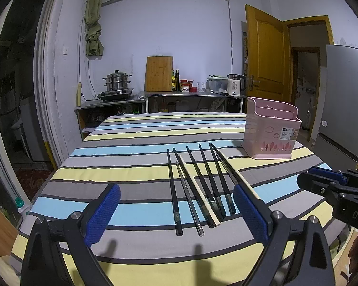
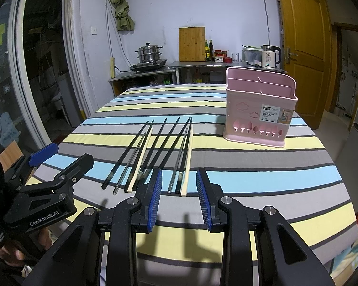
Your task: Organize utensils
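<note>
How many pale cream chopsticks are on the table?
2. One cream chopstick lies among the dark chopsticks on the left; the other cream chopstick lies rightmost, nearest the pink basket.

Left gripper (image 1: 176,211) hangs low and level with its blue-padded fingers (image 1: 106,211) spread wide, nothing between them. Right gripper (image 2: 179,196) sits beside it, jaws parted to a narrower gap, blue ribbed pads (image 2: 155,197) facing each other, also bare. From the right wrist view the left gripper shows at the lower left edge, angled in toward the middle, and a hand (image 2: 4,250) wraps its handle from below, fingertips just visible. From the left wrist view the right gripper pokes in at the right edge, pointing left
</note>
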Demonstrator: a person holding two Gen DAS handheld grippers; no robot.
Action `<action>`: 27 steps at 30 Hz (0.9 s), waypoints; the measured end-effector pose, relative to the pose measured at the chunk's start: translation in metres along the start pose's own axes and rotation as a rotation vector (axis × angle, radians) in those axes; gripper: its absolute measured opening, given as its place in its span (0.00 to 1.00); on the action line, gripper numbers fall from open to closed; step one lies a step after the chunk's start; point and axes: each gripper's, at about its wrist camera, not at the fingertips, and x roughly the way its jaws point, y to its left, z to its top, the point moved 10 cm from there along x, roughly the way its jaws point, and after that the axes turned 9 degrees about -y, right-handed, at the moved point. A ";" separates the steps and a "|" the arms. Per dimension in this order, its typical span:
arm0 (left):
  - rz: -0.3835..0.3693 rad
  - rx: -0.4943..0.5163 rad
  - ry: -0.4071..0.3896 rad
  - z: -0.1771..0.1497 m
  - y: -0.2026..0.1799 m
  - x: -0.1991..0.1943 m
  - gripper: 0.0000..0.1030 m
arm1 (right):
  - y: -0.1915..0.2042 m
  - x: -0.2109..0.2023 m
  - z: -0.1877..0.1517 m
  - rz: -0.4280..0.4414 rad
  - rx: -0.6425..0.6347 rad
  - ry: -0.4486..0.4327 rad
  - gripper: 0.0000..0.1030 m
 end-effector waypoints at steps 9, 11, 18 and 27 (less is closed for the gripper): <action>-0.004 0.000 0.006 -0.003 -0.001 0.001 0.94 | 0.000 0.000 0.000 0.003 0.001 0.001 0.30; -0.006 0.000 0.008 -0.004 -0.001 0.002 0.94 | 0.002 0.000 -0.001 0.005 -0.001 0.002 0.30; -0.026 -0.010 0.020 -0.007 0.002 0.009 0.94 | 0.007 0.004 -0.003 0.014 -0.004 0.008 0.30; -0.035 -0.010 0.119 -0.017 0.012 0.046 0.89 | 0.006 0.021 0.000 0.022 -0.006 0.021 0.30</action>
